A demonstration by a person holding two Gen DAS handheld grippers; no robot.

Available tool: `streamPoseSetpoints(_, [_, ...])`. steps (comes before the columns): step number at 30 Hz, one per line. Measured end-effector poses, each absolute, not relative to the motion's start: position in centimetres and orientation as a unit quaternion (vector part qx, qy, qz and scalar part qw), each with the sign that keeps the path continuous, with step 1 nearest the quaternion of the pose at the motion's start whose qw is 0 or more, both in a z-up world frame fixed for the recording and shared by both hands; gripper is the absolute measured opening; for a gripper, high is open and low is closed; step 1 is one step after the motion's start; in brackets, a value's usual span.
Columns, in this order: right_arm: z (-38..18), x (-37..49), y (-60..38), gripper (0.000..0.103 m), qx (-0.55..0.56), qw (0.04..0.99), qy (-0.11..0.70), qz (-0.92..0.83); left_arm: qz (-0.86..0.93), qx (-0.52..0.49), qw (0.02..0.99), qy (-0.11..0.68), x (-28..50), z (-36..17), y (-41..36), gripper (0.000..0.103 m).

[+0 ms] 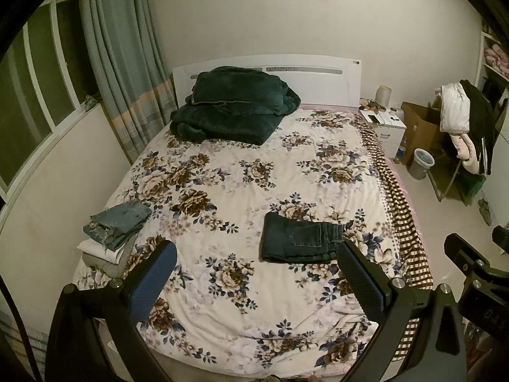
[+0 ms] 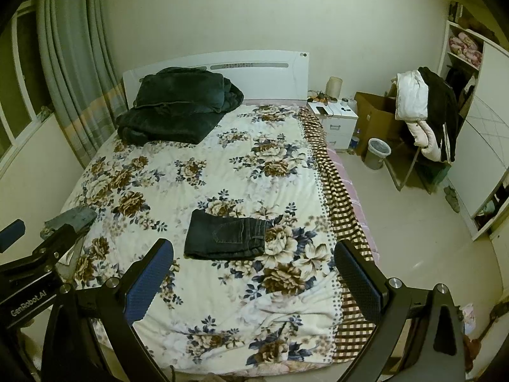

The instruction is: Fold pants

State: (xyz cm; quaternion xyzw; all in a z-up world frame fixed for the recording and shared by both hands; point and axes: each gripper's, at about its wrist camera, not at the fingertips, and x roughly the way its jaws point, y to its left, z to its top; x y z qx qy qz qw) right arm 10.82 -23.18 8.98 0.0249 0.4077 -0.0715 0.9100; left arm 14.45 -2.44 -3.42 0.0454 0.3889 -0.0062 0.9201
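Dark blue jeans (image 1: 300, 238) lie folded into a flat rectangle on the floral bedspread (image 1: 241, 178), toward the near right of the bed; they also show in the right wrist view (image 2: 226, 238). My left gripper (image 1: 256, 256) is open and empty, held above the near end of the bed, short of the jeans. My right gripper (image 2: 254, 254) is open and empty, also held back over the bed's near end. Neither touches the jeans.
A stack of folded clothes (image 1: 113, 238), light jeans on top, sits at the bed's near left edge. A dark green blanket pile (image 1: 232, 108) lies by the headboard. A nightstand (image 1: 386, 124), a bin (image 1: 420, 163) and a clothes-draped chair (image 1: 464, 127) stand right of the bed.
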Motion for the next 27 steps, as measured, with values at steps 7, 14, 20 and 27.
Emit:
streamPoseSetpoints(7, [8.98,10.89,-23.22,0.103,0.026,0.910,0.406,-0.072,-0.008,0.046,0.920,0.388,14.51,-3.45,-2.37,0.103])
streamPoseSetpoints(14, [9.01,11.16,-23.45,0.103,0.024,0.909,0.410,-0.070,-0.006,0.047,0.920,0.389,14.58,-3.44,-2.25,0.103])
streamPoseSetpoints(20, [8.92,10.99,-23.32,0.103,0.025,0.909,0.411,-0.072,0.001,0.048,0.919,0.392,14.27,-3.65,-2.05,0.103])
streamPoseSetpoints(27, [8.92,10.94,-23.35,0.103,0.025,0.909,0.410,-0.072,0.000,0.049,0.920,0.390,13.91,-3.74,-2.02,0.103])
